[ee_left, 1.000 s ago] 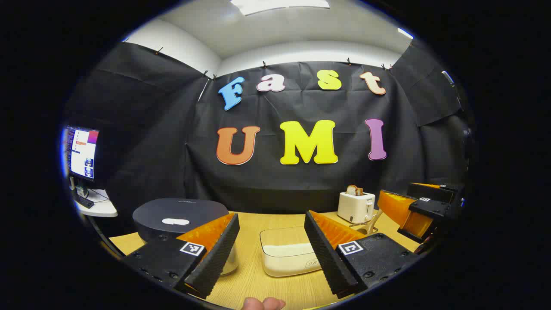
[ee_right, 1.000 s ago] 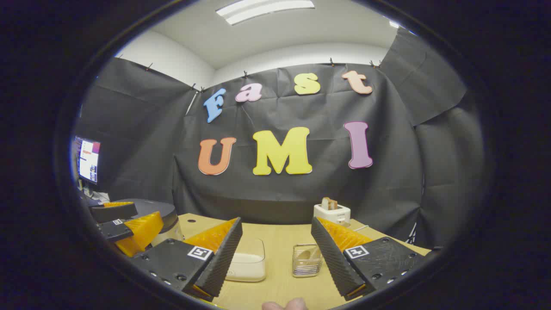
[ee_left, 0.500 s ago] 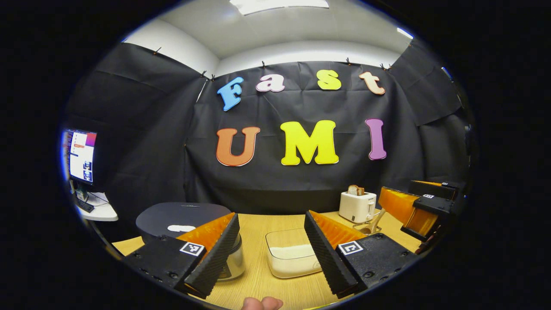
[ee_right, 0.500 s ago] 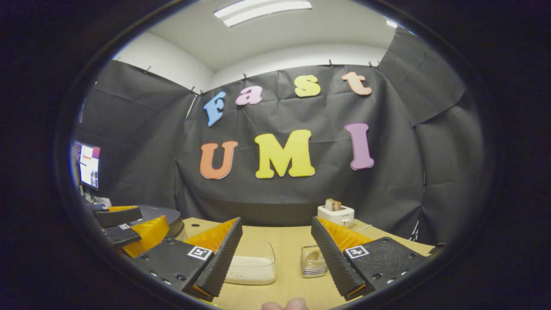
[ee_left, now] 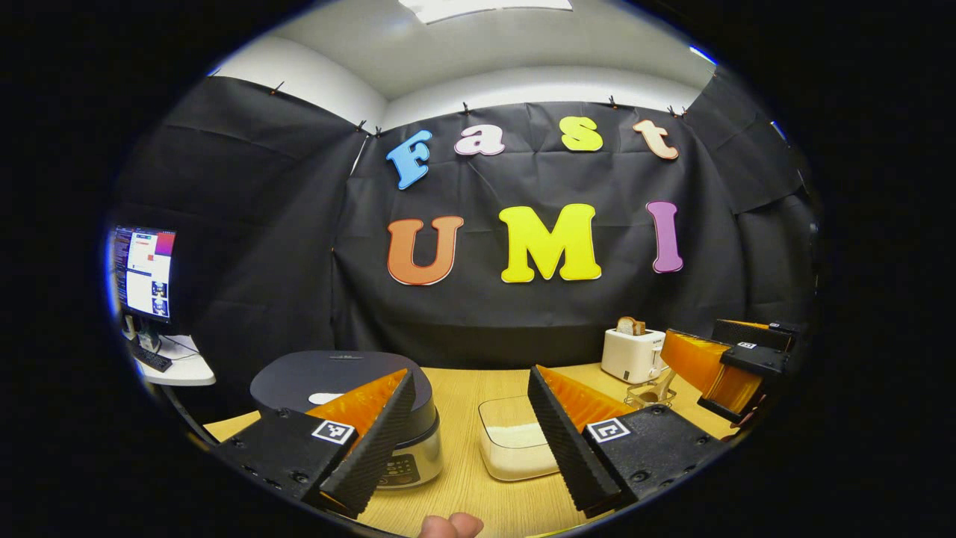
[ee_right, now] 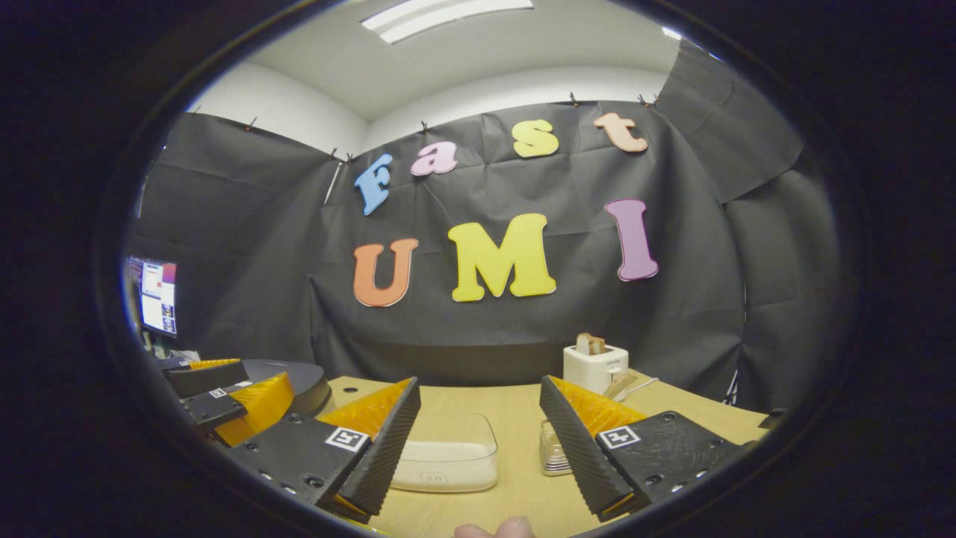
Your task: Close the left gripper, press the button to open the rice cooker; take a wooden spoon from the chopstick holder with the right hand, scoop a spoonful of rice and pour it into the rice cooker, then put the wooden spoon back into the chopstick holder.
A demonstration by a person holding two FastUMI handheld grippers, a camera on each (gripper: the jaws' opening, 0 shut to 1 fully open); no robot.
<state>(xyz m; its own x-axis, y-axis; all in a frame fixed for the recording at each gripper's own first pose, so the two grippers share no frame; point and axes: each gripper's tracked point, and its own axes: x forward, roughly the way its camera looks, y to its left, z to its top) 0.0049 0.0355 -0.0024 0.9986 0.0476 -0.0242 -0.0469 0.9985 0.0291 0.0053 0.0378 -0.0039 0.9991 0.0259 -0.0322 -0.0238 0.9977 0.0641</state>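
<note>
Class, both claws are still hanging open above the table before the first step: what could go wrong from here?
1. The left claw is open; pressing the lid of the dark round rice cooker like that might miss the button.
2. The clear rectangular rice container sits near the clear chopstick holder; the right claw, reaching for the wooden spoon, may bump it.

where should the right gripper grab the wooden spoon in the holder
Grip the spoon by the bare handle that sticks up out of the clear holder, coming down from above with the jaws either side of it. The handle leans out over the rim, so it is the free part; the lower end sits inside the holder's walls. The right gripper is open and empty.
</note>
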